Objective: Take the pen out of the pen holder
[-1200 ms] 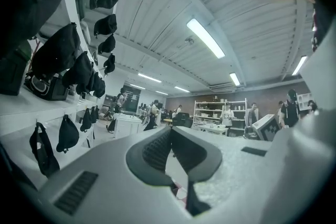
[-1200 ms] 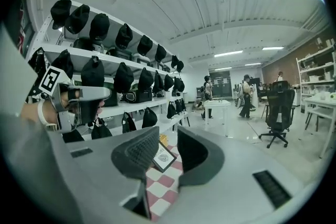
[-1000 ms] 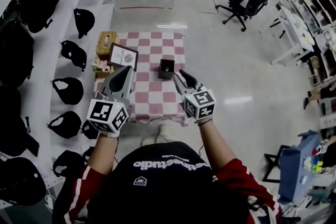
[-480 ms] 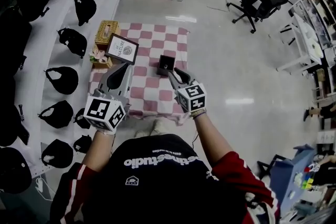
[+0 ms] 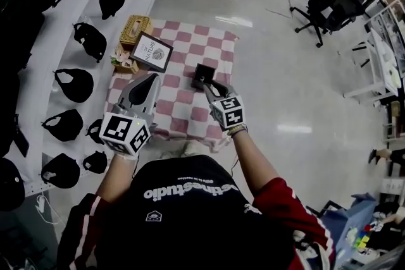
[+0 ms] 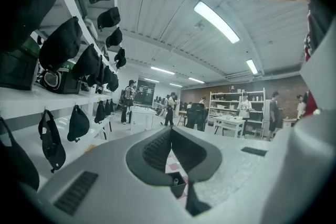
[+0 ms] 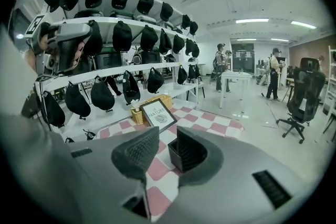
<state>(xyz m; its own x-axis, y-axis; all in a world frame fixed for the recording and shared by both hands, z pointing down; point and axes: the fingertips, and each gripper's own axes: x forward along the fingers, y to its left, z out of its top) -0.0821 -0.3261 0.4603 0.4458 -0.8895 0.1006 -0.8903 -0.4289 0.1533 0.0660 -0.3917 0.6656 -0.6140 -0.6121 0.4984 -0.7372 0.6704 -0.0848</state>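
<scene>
Hovering right claw (image 5: 211, 85) spread, just short of pen holder (image 5: 202, 74); left claw (image 5: 151, 79) pressed together.

Pen holder (image 5: 200, 74) partly covered from above by the right gripper (image 5: 212, 86), its right part hidden behind a jaw in the right gripper view, pen (image 6: 175, 181) only a tiny pale tip, black cap (image 5: 9, 181) cut by left edge

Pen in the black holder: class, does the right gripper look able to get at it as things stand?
Probably yes. The right gripper is open, just short of the pen holder, with nothing between them; the pen shows in its open top.
</scene>
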